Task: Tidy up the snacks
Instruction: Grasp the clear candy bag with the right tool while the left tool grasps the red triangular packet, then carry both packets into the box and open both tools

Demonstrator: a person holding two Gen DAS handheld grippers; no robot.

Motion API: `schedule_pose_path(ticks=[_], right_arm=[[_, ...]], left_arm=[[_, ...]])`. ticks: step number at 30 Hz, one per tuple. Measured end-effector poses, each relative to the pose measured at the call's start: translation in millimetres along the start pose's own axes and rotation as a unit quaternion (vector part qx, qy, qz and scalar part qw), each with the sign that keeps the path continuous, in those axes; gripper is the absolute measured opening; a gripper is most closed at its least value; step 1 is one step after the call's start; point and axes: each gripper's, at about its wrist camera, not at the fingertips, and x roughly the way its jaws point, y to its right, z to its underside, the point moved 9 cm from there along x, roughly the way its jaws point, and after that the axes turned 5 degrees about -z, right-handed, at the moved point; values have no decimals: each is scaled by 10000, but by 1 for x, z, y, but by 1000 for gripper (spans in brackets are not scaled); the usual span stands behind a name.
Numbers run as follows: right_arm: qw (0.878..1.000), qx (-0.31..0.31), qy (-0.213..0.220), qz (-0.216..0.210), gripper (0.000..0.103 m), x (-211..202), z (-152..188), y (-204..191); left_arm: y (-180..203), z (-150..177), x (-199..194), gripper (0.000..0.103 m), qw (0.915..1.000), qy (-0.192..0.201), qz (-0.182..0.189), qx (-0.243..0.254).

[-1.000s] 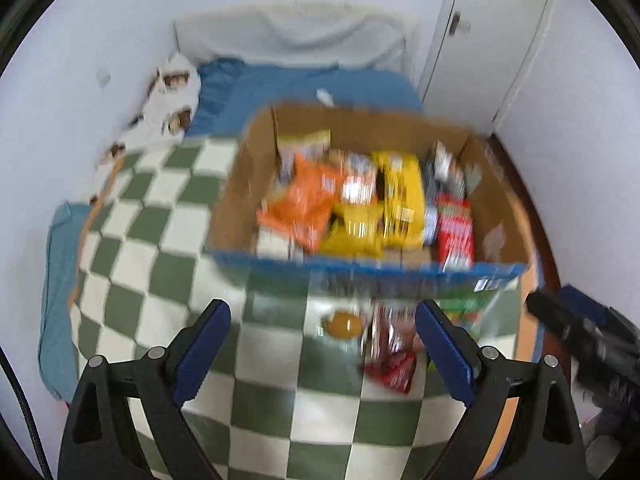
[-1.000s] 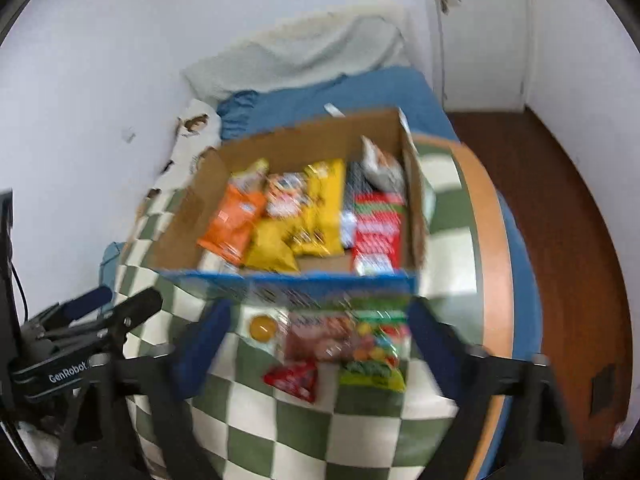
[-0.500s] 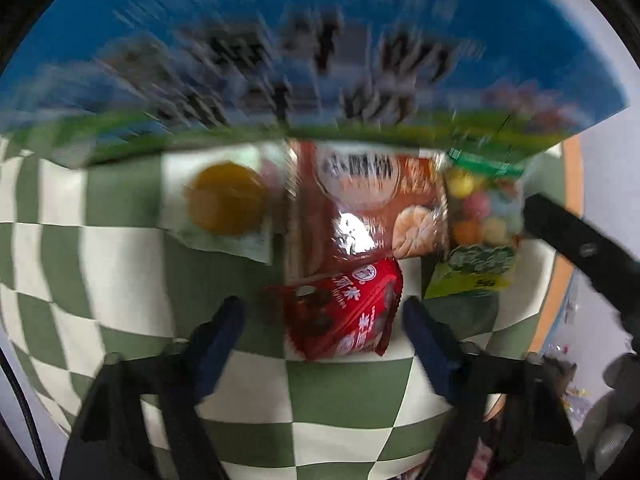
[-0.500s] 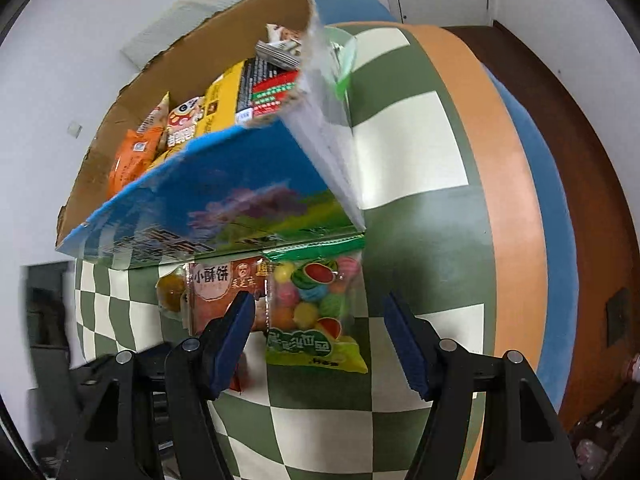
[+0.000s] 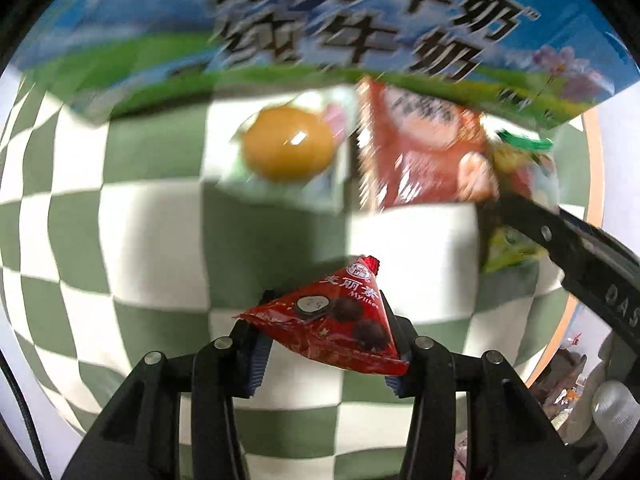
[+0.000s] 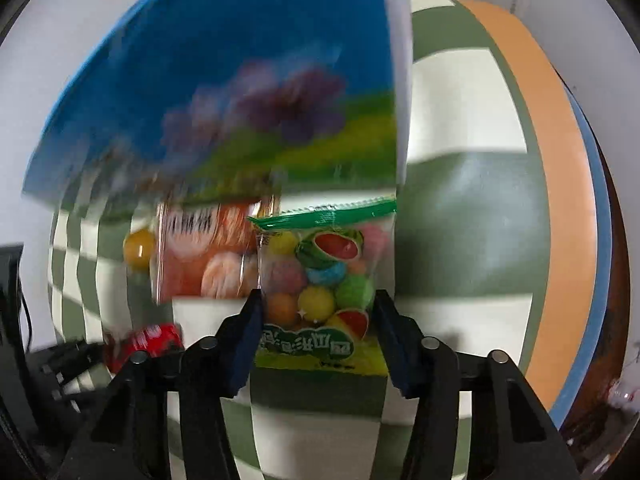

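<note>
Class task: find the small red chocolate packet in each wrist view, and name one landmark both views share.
Left wrist: red chocolate packet low centre, pinched in the left gripper.
Right wrist: lower left, partly hidden.
Shared landmark: the blue milk box across the top.

White walls (image 6: 600, 20); green-white checkered tablecloth (image 5: 152, 248); brown floor (image 6: 616, 240).
</note>
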Motion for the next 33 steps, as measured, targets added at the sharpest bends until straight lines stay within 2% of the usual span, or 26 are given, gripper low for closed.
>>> schedule_pose_path(ticks=[5,7,14,17,23,28,33], right_arm=[[9992,-234,-329,-6,56,2,50,-3],[9991,-228,-368,4,56,4,59,-1],[9994,6,-331,86,57,15,67,6],[9991,-194,-286,228,58,19,69,8],[9991,-340,-81,244,54,9,73,-2],[9996,-219,5,-179,52,-14,75,-13],[9970,-310,381,-597,52,-57,54,-45]], left_arm=[[-10,14,19,43,9996,-161,135,-205],[-9,13,22,44,9995,-180,148,-230],[-8,9,31,44,9996,-186,62,-201],[-8,8,31,43,9998,-108,-17,-139],[0,11,7,41,10000,93,-9,28],[16,11,-24,41,9993,296,201,125],[22,-1,-79,41,9959,675,597,60]])
